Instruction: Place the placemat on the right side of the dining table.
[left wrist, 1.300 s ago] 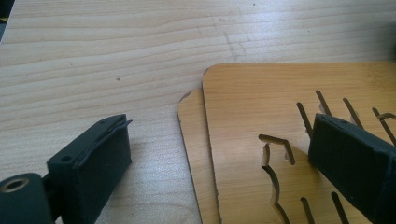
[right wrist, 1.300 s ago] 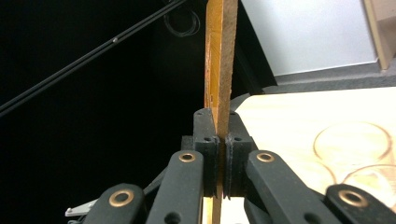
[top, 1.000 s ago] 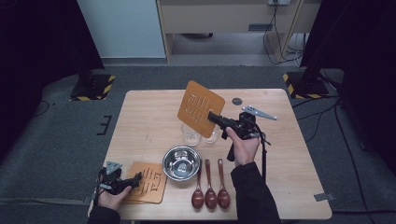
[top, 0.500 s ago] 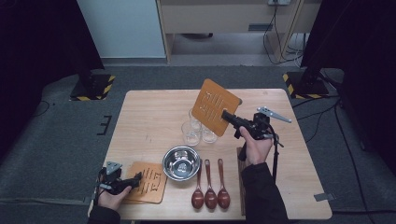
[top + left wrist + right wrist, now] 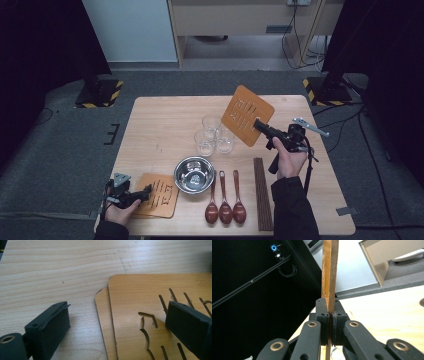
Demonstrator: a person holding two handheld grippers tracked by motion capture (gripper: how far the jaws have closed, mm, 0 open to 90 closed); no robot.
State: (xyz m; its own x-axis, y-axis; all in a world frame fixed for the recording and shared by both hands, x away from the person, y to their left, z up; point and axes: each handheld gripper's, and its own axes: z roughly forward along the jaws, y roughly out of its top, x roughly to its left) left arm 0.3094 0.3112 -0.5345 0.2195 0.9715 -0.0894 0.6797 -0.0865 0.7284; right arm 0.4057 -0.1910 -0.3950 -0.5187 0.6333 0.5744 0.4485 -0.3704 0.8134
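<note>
A slotted wooden board (image 5: 244,116) hangs tilted in the air over the table's right half, just right of the glasses. My right gripper (image 5: 258,124) is shut on its lower edge. In the right gripper view the board (image 5: 330,270) stands edge-on between the pressed pads of that gripper (image 5: 328,312). At the front left corner two more such boards (image 5: 161,196) lie stacked flat. My left gripper (image 5: 145,191) rests there, open. Its view shows this gripper (image 5: 117,315) straddling the stack's edge: one jaw over the top board (image 5: 140,290), the other over bare table beside the lower board (image 5: 101,305).
Three clear glasses (image 5: 212,135) stand together at the table's middle. In front of them sit a steel bowl (image 5: 194,174), three brown spoons (image 5: 225,200) and a bundle of dark chopsticks (image 5: 262,192). The wooden table (image 5: 160,125) ends close to my left hand.
My right gripper has carried the held board rightward, from above the glasses to the table's right half. The left gripper has stayed put.
</note>
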